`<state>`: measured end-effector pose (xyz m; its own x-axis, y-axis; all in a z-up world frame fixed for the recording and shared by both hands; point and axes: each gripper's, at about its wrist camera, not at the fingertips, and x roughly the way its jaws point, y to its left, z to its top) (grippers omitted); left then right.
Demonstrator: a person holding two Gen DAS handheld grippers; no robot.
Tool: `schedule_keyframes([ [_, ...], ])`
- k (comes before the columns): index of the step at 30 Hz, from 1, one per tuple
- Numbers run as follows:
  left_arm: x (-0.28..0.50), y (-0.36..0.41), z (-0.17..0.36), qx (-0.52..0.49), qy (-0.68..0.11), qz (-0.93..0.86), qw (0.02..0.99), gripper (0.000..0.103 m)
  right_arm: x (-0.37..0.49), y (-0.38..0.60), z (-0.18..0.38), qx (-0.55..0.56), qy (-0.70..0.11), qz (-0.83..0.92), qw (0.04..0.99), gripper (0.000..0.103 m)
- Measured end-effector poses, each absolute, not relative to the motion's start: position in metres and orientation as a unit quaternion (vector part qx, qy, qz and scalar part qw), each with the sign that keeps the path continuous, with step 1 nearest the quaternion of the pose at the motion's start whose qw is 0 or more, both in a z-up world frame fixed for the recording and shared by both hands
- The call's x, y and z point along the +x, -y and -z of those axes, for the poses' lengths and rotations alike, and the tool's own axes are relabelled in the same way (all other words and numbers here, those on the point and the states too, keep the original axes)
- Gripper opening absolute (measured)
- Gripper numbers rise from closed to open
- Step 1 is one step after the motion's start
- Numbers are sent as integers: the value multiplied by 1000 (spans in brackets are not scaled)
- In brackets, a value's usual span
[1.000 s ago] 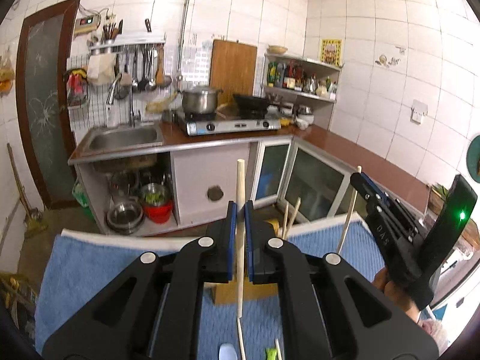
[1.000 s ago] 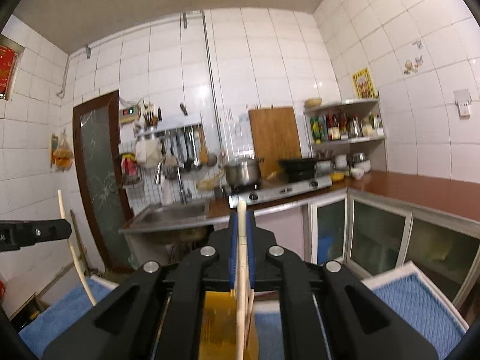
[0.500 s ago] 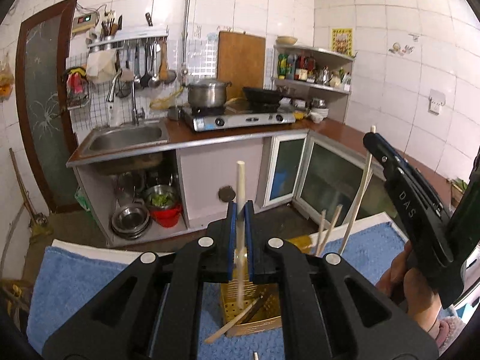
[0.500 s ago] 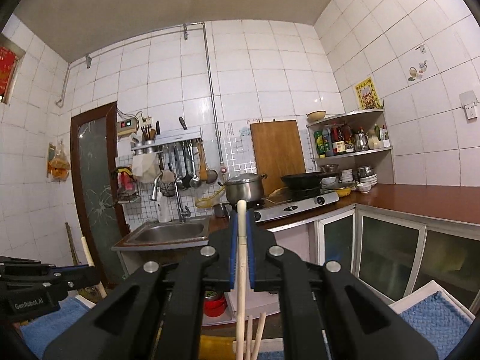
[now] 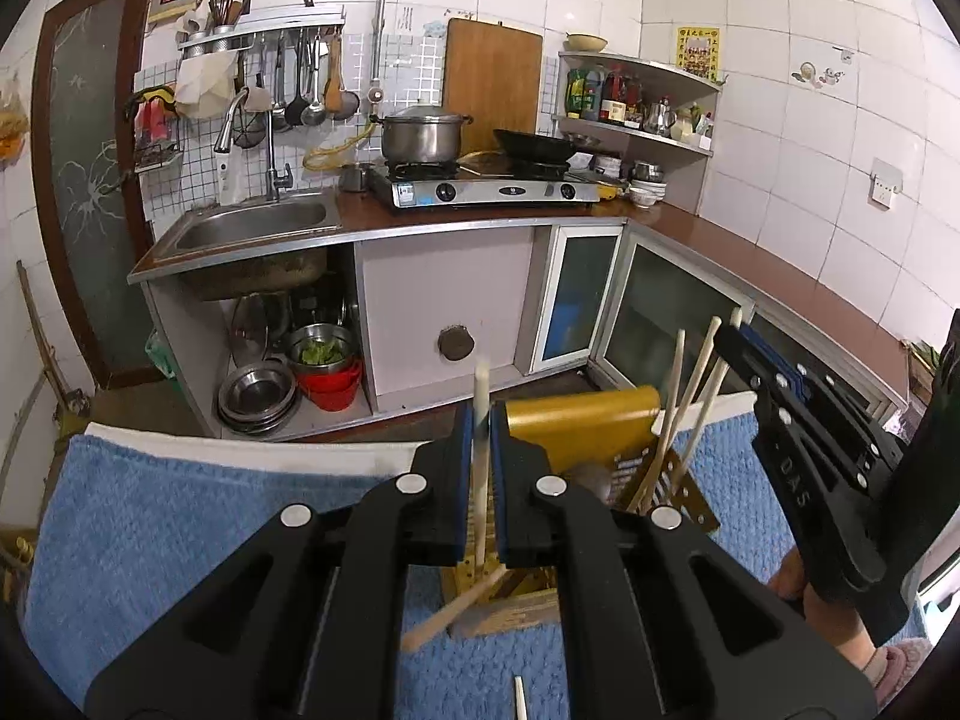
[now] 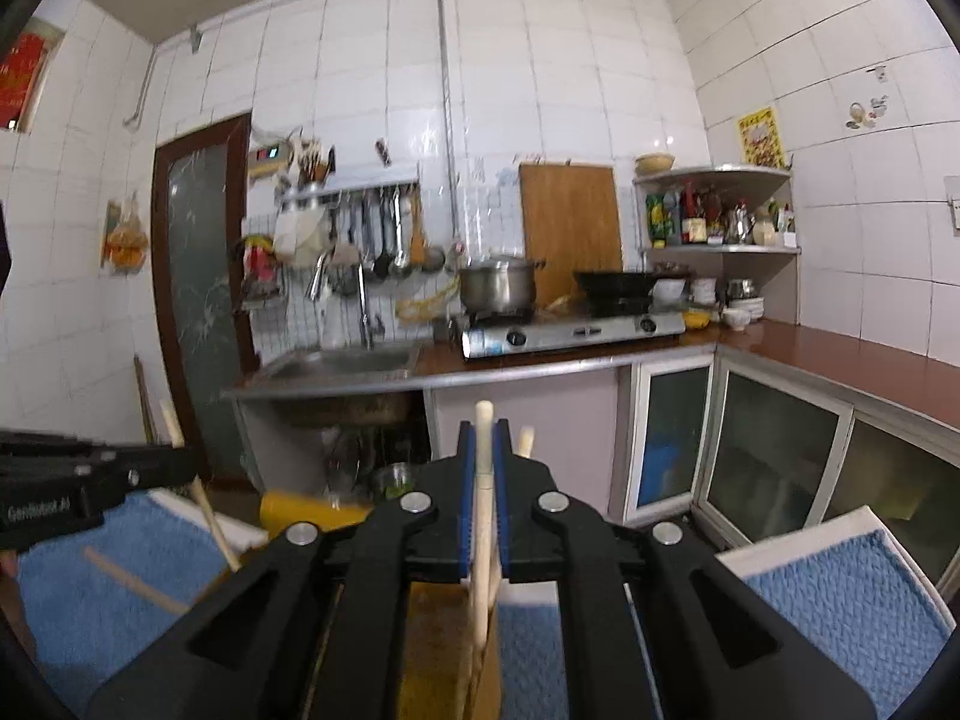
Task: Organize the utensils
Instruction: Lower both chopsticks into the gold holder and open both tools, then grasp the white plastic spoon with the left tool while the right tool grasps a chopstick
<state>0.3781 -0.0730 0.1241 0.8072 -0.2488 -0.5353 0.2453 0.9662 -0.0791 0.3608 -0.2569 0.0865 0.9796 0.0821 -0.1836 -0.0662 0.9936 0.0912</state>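
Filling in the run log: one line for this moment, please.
left tool: shut on chopstick | right tool: shut on chopstick | both above yellow holder | blue towel underneath

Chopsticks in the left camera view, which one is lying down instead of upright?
The chopstick slanting low from the yellow holder onto the blue towel; the others stand upright.
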Motion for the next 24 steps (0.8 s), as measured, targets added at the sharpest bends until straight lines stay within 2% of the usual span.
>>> schedule_keyframes([
  [3, 372, 67, -122, -10, -292, 128, 948, 10, 354, 258, -84, 39, -126, -41, 990, 8],
  [4, 368, 63, -123, -17, -294, 131, 947, 17, 350, 258, -85, 38, -135, -42, 989, 11],
  [6, 357, 53, -129, -26, -289, 126, 949, 36, 338, 259, -88, 37, -141, -39, 989, 37],
  [7, 350, 47, -133, -29, -284, 121, 951, 50, 331, 260, -90, 36, -141, -37, 989, 41],
  [8, 345, 43, -136, -33, -280, 117, 952, 56, 321, 260, -93, 33, -142, -34, 989, 41],
  [10, 333, 31, -140, -41, -280, 113, 952, 60, 306, 258, -97, 27, -147, -31, 988, 42],
  [12, 320, 18, -142, -47, -283, 110, 952, 68, 291, 257, -100, 24, -152, -24, 988, 51],
  [14, 307, 9, -143, -47, -277, 99, 955, 81, 277, 255, -101, 23, -157, -20, 987, 58],
  [15, 298, 2, -141, -47, -274, 92, 956, 83, 267, 254, -100, 20, -159, -15, 987, 65],
  [18, 281, -9, -134, -45, -280, 86, 955, 88, 248, 248, -95, 11, -176, -4, 984, 75],
  [24, 255, -18, -110, -33, -293, 80, 952, 96, 221, 237, -77, 6, -211, 7, 977, 83],
])
